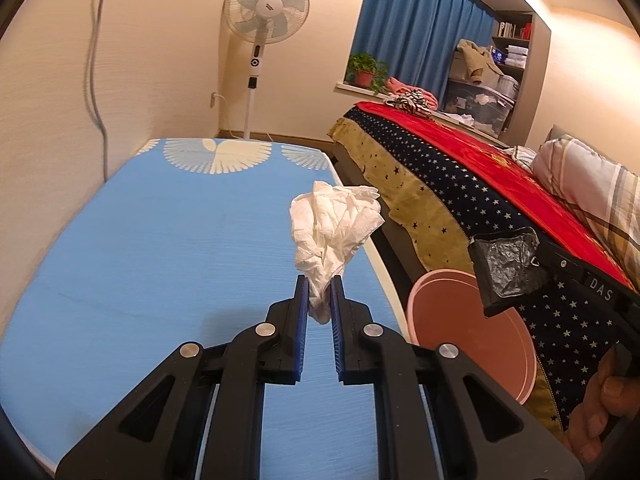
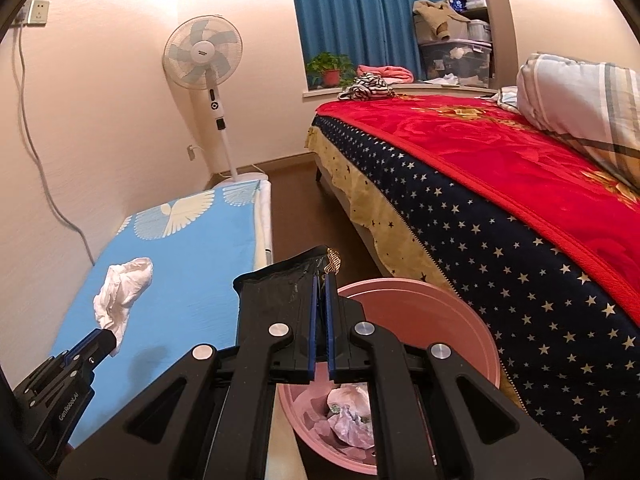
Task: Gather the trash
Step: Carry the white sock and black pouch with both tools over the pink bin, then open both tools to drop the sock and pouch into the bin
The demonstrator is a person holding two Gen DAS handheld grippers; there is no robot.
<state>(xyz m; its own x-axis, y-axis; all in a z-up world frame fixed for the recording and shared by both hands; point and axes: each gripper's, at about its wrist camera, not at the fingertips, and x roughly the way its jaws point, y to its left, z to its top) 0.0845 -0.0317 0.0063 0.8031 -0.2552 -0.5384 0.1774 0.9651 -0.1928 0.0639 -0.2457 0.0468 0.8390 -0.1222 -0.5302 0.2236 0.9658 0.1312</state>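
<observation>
My left gripper (image 1: 320, 282) is shut on a crumpled white tissue (image 1: 334, 228), holding it up over the blue table near its right edge. From the right wrist view the same tissue (image 2: 122, 294) sticks out of the left gripper (image 2: 112, 338). My right gripper (image 2: 320, 280) is shut on a black plastic wrapper (image 2: 280, 286), which hangs over the left rim of a pink bin (image 2: 452, 312). In the left wrist view the wrapper (image 1: 506, 266) floats above the bin (image 1: 472, 332). Crumpled paper (image 2: 350, 416) lies at the bottom of the bin.
The blue table (image 1: 160, 260) runs along the wall on the left. A bed with a red blanket (image 2: 480, 152) and starry cover stands right of the bin. A standing fan (image 2: 204, 56) is at the far wall. A hand (image 1: 600, 408) shows at lower right.
</observation>
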